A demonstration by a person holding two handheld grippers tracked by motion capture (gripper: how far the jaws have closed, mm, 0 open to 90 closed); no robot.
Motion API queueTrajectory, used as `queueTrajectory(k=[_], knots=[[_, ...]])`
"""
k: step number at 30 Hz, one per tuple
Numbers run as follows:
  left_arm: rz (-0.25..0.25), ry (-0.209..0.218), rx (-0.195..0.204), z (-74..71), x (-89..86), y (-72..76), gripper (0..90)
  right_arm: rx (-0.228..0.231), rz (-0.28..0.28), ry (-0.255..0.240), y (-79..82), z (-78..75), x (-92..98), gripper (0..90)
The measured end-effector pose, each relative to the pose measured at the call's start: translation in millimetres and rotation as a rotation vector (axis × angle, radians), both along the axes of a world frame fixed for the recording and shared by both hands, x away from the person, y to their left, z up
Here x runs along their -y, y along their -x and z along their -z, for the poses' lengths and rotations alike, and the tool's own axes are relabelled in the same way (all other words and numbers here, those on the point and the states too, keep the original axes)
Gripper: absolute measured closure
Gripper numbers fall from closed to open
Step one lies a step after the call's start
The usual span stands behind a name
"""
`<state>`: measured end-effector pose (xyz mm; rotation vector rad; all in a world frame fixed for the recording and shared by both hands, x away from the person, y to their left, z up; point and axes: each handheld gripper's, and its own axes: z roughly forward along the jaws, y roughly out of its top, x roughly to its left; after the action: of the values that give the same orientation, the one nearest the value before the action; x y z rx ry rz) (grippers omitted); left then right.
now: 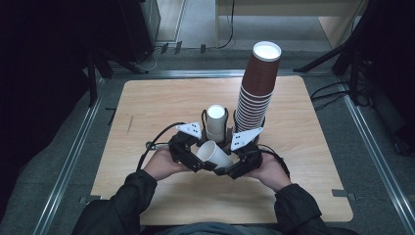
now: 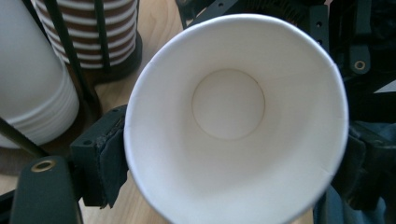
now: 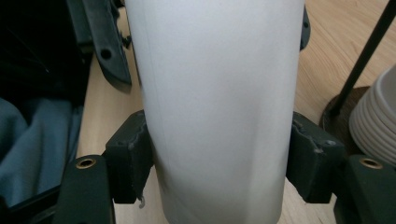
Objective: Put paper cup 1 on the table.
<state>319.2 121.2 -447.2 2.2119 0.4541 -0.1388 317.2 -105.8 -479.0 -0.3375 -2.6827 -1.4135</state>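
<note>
The white paper cup (image 1: 214, 154) lies tilted between both hands above the near worktop (image 1: 303, 147), mouth facing left; right tongs (image 3: 219, 158) clamp its body, left tongs (image 2: 233, 163) grip its rim.

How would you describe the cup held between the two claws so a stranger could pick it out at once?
Start at the tall brown cup stack on the wooden table, then come toward the person's hands. Between the left claw and right claw lies a single white paper cup. Unlike the stacked cups behind it, it is tipped on its side.
</note>
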Motion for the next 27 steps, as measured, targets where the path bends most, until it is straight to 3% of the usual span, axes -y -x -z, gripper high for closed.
queueTrajectory(k=[3, 10, 12, 15, 21, 27], knots=[[0.016, 0.005, 0.013, -0.5, -2.7, -0.1, 23.2, -0.004, -0.002, -0.001, 0.7, 0.5, -0.3, 32.7], [0.026, 0.013, 0.005, -2.2, -4.7, -1.5, 24.8, -0.002, -0.002, -0.013, 1.2, -0.8, 0.2, 32.2], [0.016, 0.006, 0.009, -3.8, -6.9, -1.8, 24.8, -0.007, -0.008, -0.004, 1.3, -1.6, -0.2, 24.8], [-0.002, 0.001, -0.004, -3.3, -9.3, -3.3, 24.5, -0.001, 0.006, 0.025, 0.8, -0.5, -0.7, 21.9], [-0.038, -0.041, -0.005, -3.0, -17.1, -6.3, 24.6, -0.012, 0.051, 0.098, -0.4, 1.9, 6.4, 21.7], [-0.068, -0.1, 0.014, -5.1, -27.1, -7.6, 24.4, -0.018, 0.084, 0.078, -1.9, 0.3, 13.1, 21.7]])
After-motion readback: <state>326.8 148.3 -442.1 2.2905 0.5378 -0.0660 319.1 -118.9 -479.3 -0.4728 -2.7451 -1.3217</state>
